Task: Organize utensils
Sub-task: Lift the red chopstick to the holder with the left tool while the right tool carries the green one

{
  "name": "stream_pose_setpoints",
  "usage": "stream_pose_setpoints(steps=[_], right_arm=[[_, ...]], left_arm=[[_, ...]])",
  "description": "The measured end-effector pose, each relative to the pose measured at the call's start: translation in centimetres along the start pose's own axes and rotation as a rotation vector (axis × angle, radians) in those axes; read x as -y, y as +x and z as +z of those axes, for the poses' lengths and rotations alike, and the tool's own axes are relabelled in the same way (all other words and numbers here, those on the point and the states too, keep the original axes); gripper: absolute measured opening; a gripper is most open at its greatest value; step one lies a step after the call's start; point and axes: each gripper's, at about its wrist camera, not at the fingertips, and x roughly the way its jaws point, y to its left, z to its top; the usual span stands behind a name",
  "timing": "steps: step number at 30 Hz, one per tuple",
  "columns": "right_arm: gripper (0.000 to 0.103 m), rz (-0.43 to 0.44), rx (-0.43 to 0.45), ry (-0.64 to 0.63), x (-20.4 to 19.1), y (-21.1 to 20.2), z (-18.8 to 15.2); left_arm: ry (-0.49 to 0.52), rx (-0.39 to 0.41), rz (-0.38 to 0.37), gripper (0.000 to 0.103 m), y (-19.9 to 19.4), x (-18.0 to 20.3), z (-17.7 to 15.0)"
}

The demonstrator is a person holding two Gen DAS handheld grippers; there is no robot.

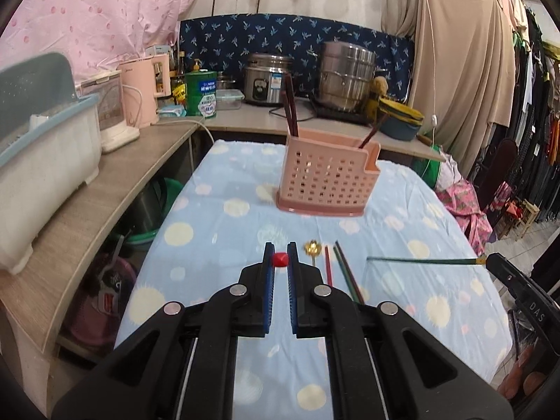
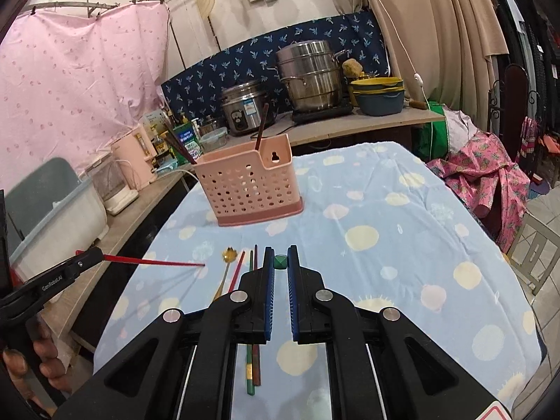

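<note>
Red end-on, that's all the left wrist view gives of the red chopstick [image 1: 279, 259]: a small square tip pinched between the blue pads of the left gripper [image 1: 280, 257], jaws drawn in tight on it. Over in the right wrist view the same stick shows full length [image 2: 154, 262], jutting level from the left gripper [image 2: 91, 256] out over the blue spotted tablecloth [image 2: 402, 245], with its shadow lying on the cloth below. A hand [image 2: 35, 357] shows at the lower left edge there.

Same story mirrored. The right gripper [image 2: 280, 259] has its jaws closed on a green chopstick [image 2: 280, 261], seen only as a green end between the pads. The left wrist view lays it out lengthways [image 1: 423, 261], a thin dark green rod reaching left from the right gripper [image 1: 490, 262] at the frame's right edge, clear of the cloth.

Still lying on the tablecloth [image 1: 402, 217], just beside the left gripper's jaws on their right: a gold spoon [image 1: 312, 247] with a flower-shaped bowl, a second red chopstick [image 1: 328, 266], then a green and a dark brown stick [image 1: 344, 269] side by side. The right wrist view shows that pair running back under its own gripper [image 2: 252, 367], which the other view cuts off.

Well beyond both sets of jaws stands the pink perforated utensil holder [image 1: 327, 183], upright on the cloth, with dark chopsticks [image 1: 290, 112] already leaning in it
</note>
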Motion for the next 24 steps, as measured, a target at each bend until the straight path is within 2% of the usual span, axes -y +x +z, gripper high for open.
stream_pose_setpoints(steps=[12,24], right_arm=[[0.007,0.037,0.093,0.006,-0.4,0.1,5.4],[0.007,0.109,0.217,0.056,-1.0,1.9,13.1]], left_arm=[[-0.015,0.074,-0.036,0.007,0.5,0.8,6.0],[0.000,0.217,-0.063,0.007,0.3,2.3,14.3]])
